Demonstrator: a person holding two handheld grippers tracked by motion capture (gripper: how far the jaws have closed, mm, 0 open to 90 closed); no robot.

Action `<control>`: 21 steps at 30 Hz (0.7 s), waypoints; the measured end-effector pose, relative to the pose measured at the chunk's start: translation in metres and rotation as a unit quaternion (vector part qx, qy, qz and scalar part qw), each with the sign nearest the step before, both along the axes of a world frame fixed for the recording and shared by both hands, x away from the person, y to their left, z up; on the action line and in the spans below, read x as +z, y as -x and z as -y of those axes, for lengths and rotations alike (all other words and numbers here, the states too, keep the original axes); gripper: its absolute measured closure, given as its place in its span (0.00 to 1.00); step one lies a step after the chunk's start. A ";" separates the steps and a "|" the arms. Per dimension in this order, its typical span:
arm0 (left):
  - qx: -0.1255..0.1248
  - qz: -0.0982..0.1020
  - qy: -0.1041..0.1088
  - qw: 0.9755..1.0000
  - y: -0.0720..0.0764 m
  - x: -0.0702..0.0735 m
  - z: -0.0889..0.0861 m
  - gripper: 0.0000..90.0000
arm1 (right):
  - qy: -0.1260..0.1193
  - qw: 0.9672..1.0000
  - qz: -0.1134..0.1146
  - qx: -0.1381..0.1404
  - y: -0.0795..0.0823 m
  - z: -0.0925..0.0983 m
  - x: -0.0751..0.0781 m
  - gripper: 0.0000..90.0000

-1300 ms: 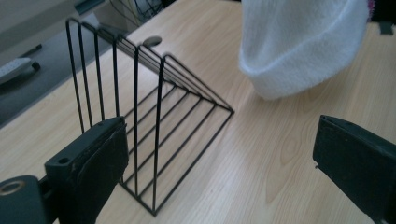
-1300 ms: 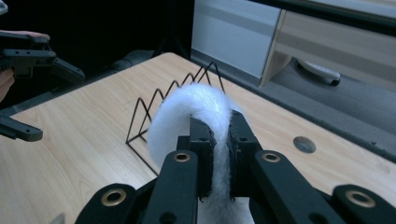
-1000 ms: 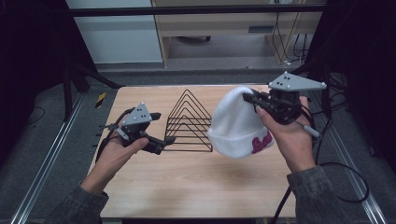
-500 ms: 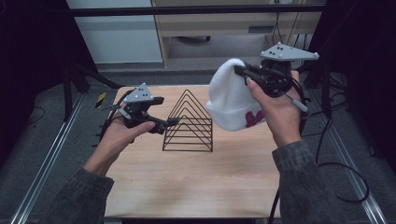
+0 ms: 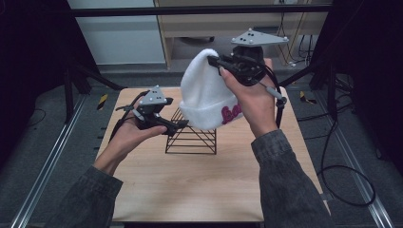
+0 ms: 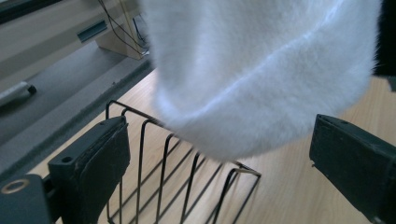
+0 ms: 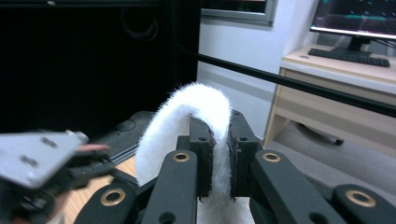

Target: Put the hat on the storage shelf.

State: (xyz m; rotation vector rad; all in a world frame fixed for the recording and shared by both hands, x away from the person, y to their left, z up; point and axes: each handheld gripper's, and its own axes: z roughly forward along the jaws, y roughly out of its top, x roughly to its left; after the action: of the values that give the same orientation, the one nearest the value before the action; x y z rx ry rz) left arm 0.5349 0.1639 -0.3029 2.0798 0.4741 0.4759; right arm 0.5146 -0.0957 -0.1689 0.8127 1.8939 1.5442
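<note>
A pale wooden bench (image 5: 199, 185) carries a black wire rack (image 5: 191, 137) of thin triangular loops, directly beneath a fluffy white beanie (image 5: 205, 92) with pink lettering on its cuff. The beanie hangs in the air, its crown clamped between the right gripper (image 5: 212, 60) fingers (image 7: 201, 154). The left gripper (image 5: 183, 124) reaches the rack, fingers (image 6: 95, 161) apart, beside the beanie's hem.

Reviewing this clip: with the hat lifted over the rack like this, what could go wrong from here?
1. The right gripper pinches just a narrow fold of the fluffy white knit hat, so the hat might slip free.
2. The hat's brim hangs just above the black wire rack and could snag on its wires.
3. The left gripper, fingers open beside the rack, could nudge the light rack across the wooden table.
</note>
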 end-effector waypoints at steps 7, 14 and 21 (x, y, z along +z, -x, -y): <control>0.004 -0.012 0.026 1.000 -0.008 -0.006 0.007 0.07 | -0.006 1.000 0.009 0.007 0.003 -0.007 0.008 0.93; -0.005 -0.016 0.036 0.999 -0.012 -0.003 0.000 0.82 | -0.004 1.000 0.006 0.009 0.004 -0.005 0.005 0.93; 0.006 -0.028 0.046 0.999 -0.013 0.001 -0.003 0.94 | 0.000 1.000 0.007 0.004 0.004 0.003 0.005 0.93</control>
State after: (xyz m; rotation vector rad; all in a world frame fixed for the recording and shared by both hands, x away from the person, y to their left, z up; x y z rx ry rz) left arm 0.5479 0.1670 -0.3019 2.0074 0.5322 0.3960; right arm 0.5105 -0.0988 -0.1639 0.7931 1.8909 1.5508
